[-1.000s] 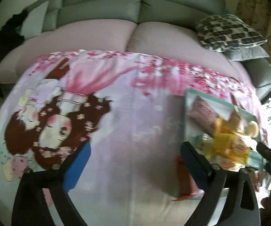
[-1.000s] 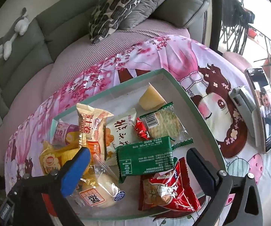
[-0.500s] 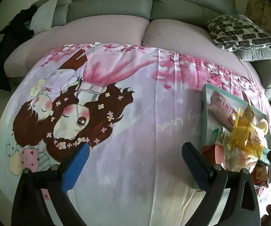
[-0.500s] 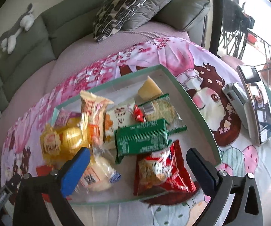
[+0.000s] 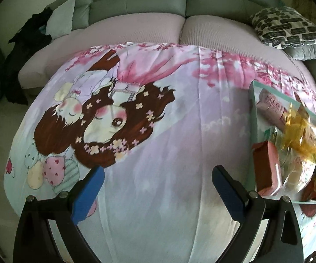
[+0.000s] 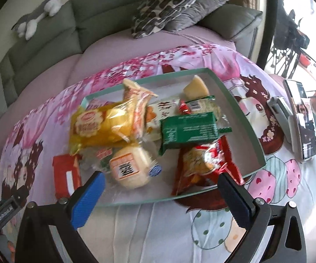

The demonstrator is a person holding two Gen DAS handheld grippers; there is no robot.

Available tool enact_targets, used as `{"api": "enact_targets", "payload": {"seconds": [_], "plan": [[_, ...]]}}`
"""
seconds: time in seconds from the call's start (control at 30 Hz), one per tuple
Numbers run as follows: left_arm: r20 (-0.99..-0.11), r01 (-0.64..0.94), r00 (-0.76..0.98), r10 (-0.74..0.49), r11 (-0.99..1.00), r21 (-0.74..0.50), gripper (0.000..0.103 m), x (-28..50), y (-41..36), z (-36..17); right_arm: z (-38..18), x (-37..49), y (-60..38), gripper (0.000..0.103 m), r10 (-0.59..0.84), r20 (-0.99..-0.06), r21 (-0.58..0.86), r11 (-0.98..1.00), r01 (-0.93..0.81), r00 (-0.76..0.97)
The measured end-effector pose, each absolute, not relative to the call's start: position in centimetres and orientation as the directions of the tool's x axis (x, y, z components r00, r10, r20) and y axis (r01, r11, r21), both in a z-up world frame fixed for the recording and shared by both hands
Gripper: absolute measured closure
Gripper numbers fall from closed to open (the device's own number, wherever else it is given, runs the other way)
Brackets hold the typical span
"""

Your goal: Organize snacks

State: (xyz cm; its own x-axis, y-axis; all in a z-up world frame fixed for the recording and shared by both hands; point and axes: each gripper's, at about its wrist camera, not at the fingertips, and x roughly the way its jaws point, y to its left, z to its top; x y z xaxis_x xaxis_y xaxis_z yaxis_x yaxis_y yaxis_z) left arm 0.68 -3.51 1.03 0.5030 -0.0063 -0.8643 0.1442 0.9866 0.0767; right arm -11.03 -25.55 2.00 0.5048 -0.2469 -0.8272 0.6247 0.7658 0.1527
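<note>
A green-rimmed tray (image 6: 241,109) on the cartoon-print cloth holds several snack packs: a yellow pack (image 6: 96,127), a green pack (image 6: 188,129), a red chip bag (image 6: 204,164), a round bun in clear wrap (image 6: 129,168). A red box (image 6: 64,177) sits at the tray's left edge. My right gripper (image 6: 158,197) stands open just short of the tray's near rim, nothing between its fingers. In the left wrist view the tray (image 5: 253,100) lies at the far right, with the red box (image 5: 266,168) beside it. My left gripper (image 5: 155,192) hangs open over bare cloth.
A phone (image 6: 303,120) and a grey case (image 6: 280,111) lie on the cloth right of the tray. Behind the table runs a grey sofa (image 5: 136,4) with a patterned cushion (image 6: 168,4) and a plush toy (image 6: 37,15). Dark clothing (image 5: 24,50) hangs at the sofa's left end.
The tray has slid closer to my right gripper and its snacks have shifted; the red box now shows at its left. The left view has drawn back, showing more cloth.
</note>
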Motion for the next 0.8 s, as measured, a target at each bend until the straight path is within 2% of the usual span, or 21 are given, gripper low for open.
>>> {"api": "enact_targets", "payload": {"seconds": [0.17, 0.8], "plan": [[-0.859, 0.139, 0.510, 0.050, 0.980, 0.139, 0.005, -0.1, -3.4, 0.9, 1.9, -10.6, -24.1, 0.000, -0.238, -0.830, 0.133, 0.793, 0.594, 0.504], [-0.891, 0.153, 0.454, 0.029, 0.982, 0.110, 0.005, -0.3, -2.4, 0.2, 0.2, -8.7, -21.6, 0.000, -0.188, -0.859, 0.095, 0.856, 0.508, 0.477]]}}
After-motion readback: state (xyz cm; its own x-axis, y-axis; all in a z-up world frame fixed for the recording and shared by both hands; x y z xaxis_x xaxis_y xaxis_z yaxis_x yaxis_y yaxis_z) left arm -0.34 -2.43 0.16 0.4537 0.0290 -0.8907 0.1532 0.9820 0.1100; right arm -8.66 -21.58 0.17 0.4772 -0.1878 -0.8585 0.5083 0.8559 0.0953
